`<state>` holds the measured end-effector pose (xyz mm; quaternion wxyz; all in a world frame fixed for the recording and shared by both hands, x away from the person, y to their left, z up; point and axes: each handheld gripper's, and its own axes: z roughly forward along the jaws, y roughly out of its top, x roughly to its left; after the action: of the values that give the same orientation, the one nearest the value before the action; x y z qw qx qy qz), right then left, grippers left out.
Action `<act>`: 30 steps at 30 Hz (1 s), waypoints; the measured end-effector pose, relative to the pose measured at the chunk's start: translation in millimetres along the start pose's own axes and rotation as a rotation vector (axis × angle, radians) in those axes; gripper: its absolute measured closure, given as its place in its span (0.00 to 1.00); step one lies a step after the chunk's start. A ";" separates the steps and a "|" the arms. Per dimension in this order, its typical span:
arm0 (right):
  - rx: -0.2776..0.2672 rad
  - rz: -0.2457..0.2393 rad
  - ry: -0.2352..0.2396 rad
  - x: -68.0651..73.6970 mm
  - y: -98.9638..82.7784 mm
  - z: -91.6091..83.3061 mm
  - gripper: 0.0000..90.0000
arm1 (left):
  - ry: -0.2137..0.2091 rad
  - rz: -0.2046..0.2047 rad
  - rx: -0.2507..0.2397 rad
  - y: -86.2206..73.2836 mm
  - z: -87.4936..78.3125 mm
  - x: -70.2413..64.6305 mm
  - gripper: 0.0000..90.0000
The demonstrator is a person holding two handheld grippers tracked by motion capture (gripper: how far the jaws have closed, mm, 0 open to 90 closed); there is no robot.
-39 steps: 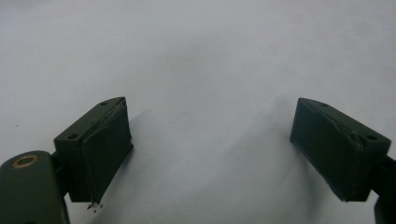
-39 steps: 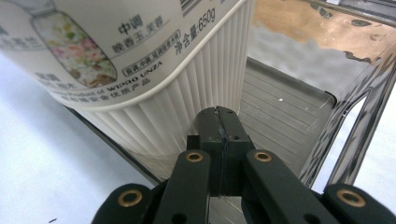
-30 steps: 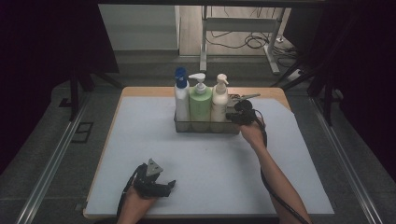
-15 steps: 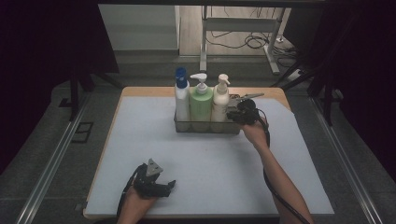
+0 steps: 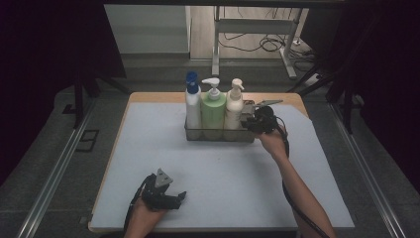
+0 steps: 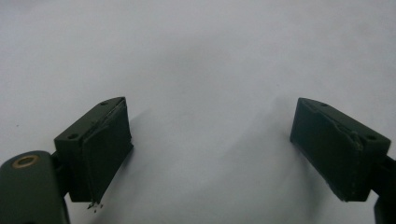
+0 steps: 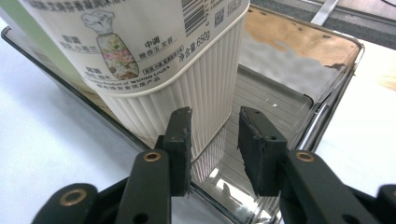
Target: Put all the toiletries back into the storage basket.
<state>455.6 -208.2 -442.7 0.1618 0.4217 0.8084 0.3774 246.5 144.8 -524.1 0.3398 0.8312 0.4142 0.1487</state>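
Here the right gripper [image 5: 252, 122] sits at the right-hand end of a clear tray [image 5: 218, 135] that stands at about twelve o'clock on the white tabletop [image 5: 223, 173], the right forearm reaching up to it from five o'clock with the hand [image 5: 271, 141] just behind the tool. In the right gripper view the right gripper [image 7: 214, 135] straddles the near corner of the tray [image 7: 327, 107]; its jaws have just been opening and now stand partly apart, the rim and the ribbed base of the cream bottle [image 7: 187, 79] lying between them, with no pad seen pressing on either. The tray holds three pump bottles upright in a row: a blue-capped bottle [image 5: 192, 104] at nine o'clock, a green bottle [image 5: 213, 110] in the middle, and the cream bottle [image 5: 234, 106] at three o'clock, nearest the right gripper. The left gripper [image 5: 171, 198] rests low at seven o'clock near the tabletop's front edge, well apart from the tray, pointing toward three o'clock. In the left gripper view the left gripper [image 6: 210, 149] has its jaws spread wide over bare tabletop [image 6: 210, 56], holding nothing.
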 end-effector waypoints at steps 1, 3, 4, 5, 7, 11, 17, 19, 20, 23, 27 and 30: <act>-0.001 -0.001 0.002 -0.1 -0.1 -1.0 0.70 | 0.000 0.000 0.000 0.0 0.0 0.0 0.14; -0.001 -0.004 0.007 -0.1 -0.4 -3.1 0.69 | 0.000 0.000 0.000 0.0 0.0 0.0 0.13; -0.001 -0.004 0.007 -0.1 -0.4 -3.1 0.69 | 0.000 0.000 0.000 0.0 0.0 0.0 0.13; 0.001 -0.006 0.008 0.3 -0.9 -4.9 0.68 | 0.000 0.000 0.000 0.0 0.0 0.0 0.13; 0.001 -0.011 0.011 0.4 -1.2 -7.1 0.67 | 0.000 0.000 0.000 0.0 0.0 0.0 0.13; -0.006 -0.013 0.013 0.7 -1.4 -11.9 0.63 | 0.000 0.000 0.000 0.0 0.0 -0.1 0.13; -0.013 -0.013 0.022 1.6 -1.9 -18.3 0.56 | 0.000 0.000 0.000 0.0 0.0 -0.1 0.13; -0.012 -0.015 0.026 2.3 -2.2 -20.2 0.53 | 0.000 -0.002 -0.002 0.0 0.1 -0.2 0.13; -0.015 -0.016 0.024 3.4 -2.8 -21.9 0.49 | 0.000 0.000 0.000 0.0 0.0 0.0 0.13; -0.012 -0.017 0.033 4.4 -3.4 -24.0 0.46 | 0.000 -0.001 -0.002 -0.1 0.1 -0.2 0.13; -0.019 -0.025 0.041 7.4 -5.4 -28.5 0.41 | 0.000 0.000 0.000 0.0 0.0 -0.1 0.13; -0.012 -0.055 0.040 12.2 -7.5 -33.1 0.37 | 0.000 0.001 0.000 -0.1 -0.1 0.0 0.13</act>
<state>425.0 -216.7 -425.6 0.1587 0.3906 0.8205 0.3860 246.5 144.8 -524.1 0.3398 0.8314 0.4138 0.1488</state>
